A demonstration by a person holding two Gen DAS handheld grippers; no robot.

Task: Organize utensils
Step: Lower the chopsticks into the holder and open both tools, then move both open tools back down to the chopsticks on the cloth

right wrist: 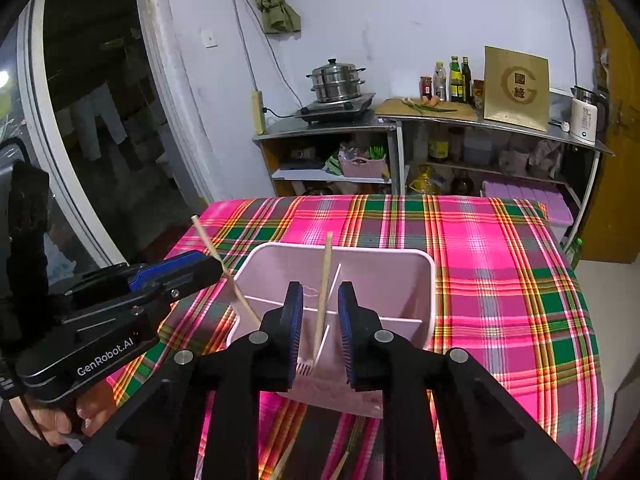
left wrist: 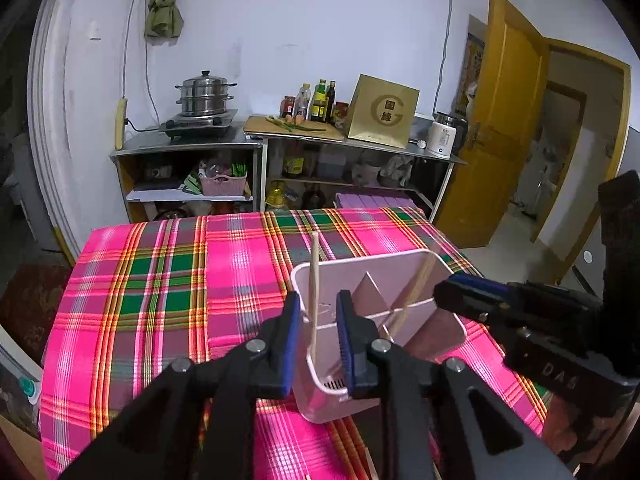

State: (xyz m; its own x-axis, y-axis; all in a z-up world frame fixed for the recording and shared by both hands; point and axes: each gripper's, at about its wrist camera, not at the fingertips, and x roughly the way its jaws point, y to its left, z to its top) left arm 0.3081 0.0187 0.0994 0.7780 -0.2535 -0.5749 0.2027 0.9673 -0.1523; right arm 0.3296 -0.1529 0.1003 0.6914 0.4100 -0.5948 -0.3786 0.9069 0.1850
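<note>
1. Pink holder (left wrist: 400, 280) stands on the plaid counter (left wrist: 160, 280), divided into compartments.
2. My left gripper (left wrist: 318, 344) is open over the holder's near-left compartment; one chopstick (left wrist: 314, 292) stands between its fingers, and I cannot tell whether they touch.
3. My right gripper (right wrist: 319, 332) is open too, a second chopstick (right wrist: 322, 300) leaning between its fingers inside the holder.
</note>
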